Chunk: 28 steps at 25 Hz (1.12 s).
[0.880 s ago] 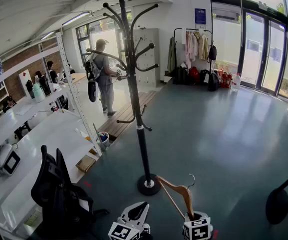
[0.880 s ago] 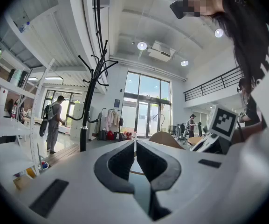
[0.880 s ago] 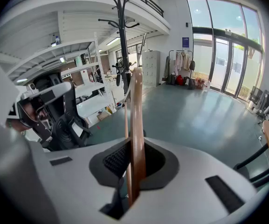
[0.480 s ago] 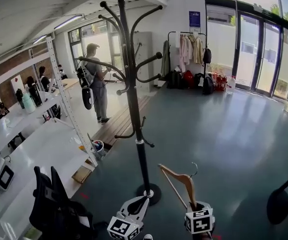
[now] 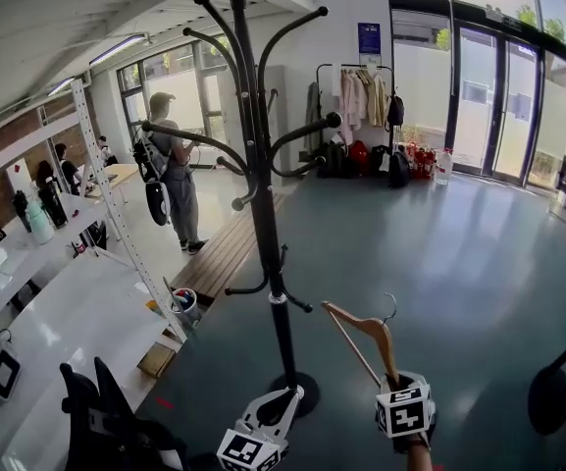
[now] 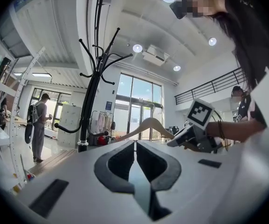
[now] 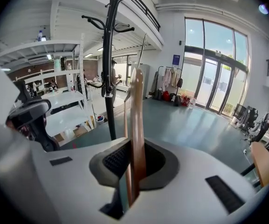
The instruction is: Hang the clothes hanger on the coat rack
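Right gripper (image 5: 397,381) jaws clamped on one shoulder end of wooden clothes hanger (image 5: 366,330), low in head view, right of coat rack (image 5: 263,194) pole, not touching it. Hanger stands nearly on end, long axis rising up-left toward the rack, wire hook (image 5: 391,308) sticking out up-right. In right gripper view, hanger (image 7: 137,125) runs straight up between jaws. Left gripper (image 5: 284,398) jaws together, nothing held, near rack base (image 5: 305,392).

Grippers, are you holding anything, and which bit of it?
The right gripper is shut on the wooden clothes hanger, gripping one end where the arm meets the bottom bar. The left gripper is shut and empty.
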Each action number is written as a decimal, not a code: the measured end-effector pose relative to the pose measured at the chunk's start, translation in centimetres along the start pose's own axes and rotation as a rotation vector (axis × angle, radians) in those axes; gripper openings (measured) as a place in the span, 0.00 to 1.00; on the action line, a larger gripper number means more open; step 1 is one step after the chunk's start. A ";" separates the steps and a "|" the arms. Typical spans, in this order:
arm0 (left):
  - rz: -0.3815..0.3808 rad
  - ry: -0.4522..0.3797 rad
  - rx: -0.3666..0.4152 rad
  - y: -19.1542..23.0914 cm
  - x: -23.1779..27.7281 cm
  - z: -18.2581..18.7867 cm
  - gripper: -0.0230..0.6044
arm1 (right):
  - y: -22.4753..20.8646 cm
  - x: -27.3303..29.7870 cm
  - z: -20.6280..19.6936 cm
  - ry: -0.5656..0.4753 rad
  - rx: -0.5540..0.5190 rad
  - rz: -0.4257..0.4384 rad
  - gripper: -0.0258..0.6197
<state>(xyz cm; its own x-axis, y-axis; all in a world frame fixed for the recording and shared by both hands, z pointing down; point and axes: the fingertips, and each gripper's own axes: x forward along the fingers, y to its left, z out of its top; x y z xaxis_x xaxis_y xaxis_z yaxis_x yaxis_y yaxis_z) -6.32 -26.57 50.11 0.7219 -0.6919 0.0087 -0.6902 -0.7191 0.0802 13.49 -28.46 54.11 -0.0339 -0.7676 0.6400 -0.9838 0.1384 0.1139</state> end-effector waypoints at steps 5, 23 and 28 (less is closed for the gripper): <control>0.011 -0.010 -0.013 0.9 1.5 0.4 0.04 | -2.4 1.0 5.4 -0.061 -0.049 -0.028 0.10; 0.108 -0.047 -0.052 4.3 7.9 2.0 0.04 | -1.1 6.7 24.3 -0.241 -0.305 0.090 0.10; 0.103 -0.045 -0.047 4.3 8.8 2.2 0.04 | 0.6 8.0 27.9 -0.260 -0.335 0.136 0.10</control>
<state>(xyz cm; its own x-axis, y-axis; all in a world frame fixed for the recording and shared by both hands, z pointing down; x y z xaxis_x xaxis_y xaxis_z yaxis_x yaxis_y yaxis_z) -3.04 -35.82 48.38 0.6437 -0.7649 -0.0257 -0.7567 -0.6411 0.1280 7.69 -52.00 38.05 -0.2442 -0.8545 0.4586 -0.8575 0.4111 0.3094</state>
